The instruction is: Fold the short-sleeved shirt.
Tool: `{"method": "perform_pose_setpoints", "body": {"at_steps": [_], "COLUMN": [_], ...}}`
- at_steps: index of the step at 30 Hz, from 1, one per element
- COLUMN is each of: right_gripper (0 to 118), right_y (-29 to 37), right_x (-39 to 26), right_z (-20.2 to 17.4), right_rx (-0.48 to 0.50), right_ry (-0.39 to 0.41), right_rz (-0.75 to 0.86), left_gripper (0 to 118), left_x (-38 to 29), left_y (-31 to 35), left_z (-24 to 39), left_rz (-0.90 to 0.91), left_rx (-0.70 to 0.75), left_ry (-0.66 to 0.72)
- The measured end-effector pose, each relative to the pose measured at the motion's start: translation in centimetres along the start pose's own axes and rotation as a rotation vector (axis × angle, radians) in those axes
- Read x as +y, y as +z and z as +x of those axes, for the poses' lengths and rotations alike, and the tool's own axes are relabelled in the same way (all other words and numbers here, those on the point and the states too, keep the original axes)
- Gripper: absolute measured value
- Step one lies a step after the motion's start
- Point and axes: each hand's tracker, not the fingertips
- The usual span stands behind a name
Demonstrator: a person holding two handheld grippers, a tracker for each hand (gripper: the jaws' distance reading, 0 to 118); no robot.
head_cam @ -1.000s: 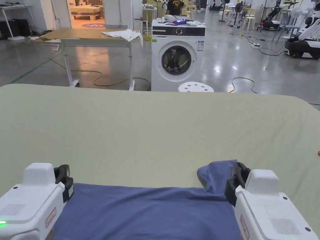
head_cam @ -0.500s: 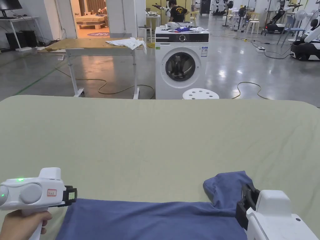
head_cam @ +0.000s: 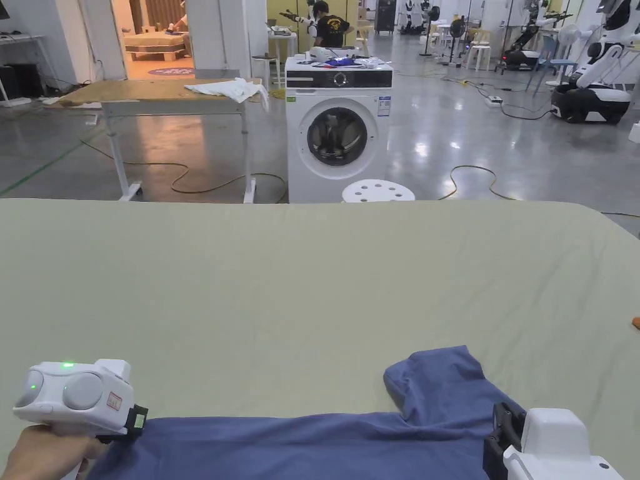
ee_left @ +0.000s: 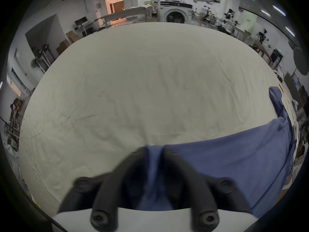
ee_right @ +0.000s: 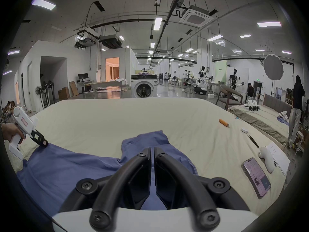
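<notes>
I am looking across a pale green sheet (head_cam: 312, 281) that is covering the work surface, and the blue short-sleeved shirt (head_cam: 300, 447) is lying along its near edge, spread flat, with one sleeve (head_cam: 437, 381) sticking out toward the far side near my right hand. My left gripper (ee_left: 154, 152) is pinching the shirt's left edge: in the left gripper view a fold of blue cloth is bunching up between the two black jaws, both pressing on it. In the head view my hand (head_cam: 37, 453) is wrapping the white handle of that gripper at the lower left. My right gripper (ee_right: 152, 149) is sitting at the base of the sleeve; its jaws are standing nearly together with a thin slit between them, and blue cloth is showing under and behind them, but I cannot tell whether they are actually clamping fabric. Off to the right on the sheet, well apart from the shirt, a phone (ee_right: 256, 177), a white controller (ee_right: 267, 158) and an orange cylinder (ee_right: 223, 122) are lying. Beyond the sheet a washing machine (head_cam: 337, 128) is standing on the shiny floor.
</notes>
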Motion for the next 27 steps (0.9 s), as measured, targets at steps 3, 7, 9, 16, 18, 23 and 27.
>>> {"method": "perform_pose_setpoints", "body": {"at_steps": [3,7,9,16,18,23,27], "right_gripper": [3,3,3,72,74,74,68], "right_y": [-0.9,-3.4,-5.2,-13.7,-15.8,-20.4,-21.3], "right_x": [0.1,1.8,2.9,4.9,4.3,2.5,1.8], "right_z": [1.5,4.6,6.1,8.3,8.1,8.3,7.9], "right_rx": [-0.006,-0.002,0.017,0.039,0.049,0.070,0.054], "right_ry": [-0.031,-0.049,-0.074,0.032,0.057,0.017,0.035], "right_rz": [-0.042,-0.156,-0.214,-0.492,-0.535,-0.666,-0.701], "left_gripper": [0,0,0,0,0,0,0], "left_x": [0.0,-1.7,-2.9,-7.0,-7.7,-9.2,-9.7], "left_y": [-0.2,2.9,5.0,10.0,10.6,11.7,12.0], "left_z": [0.0,0.2,0.7,1.7,1.7,1.5,1.2], "left_rz": [0.006,0.107,0.188,0.329,0.340,0.374,0.375], "left_rx": [0.001,-0.059,-0.048,-0.056,-0.059,-0.064,-0.073], "left_ry": [-0.008,0.026,0.013,0.014,0.011,0.044,0.065]}}
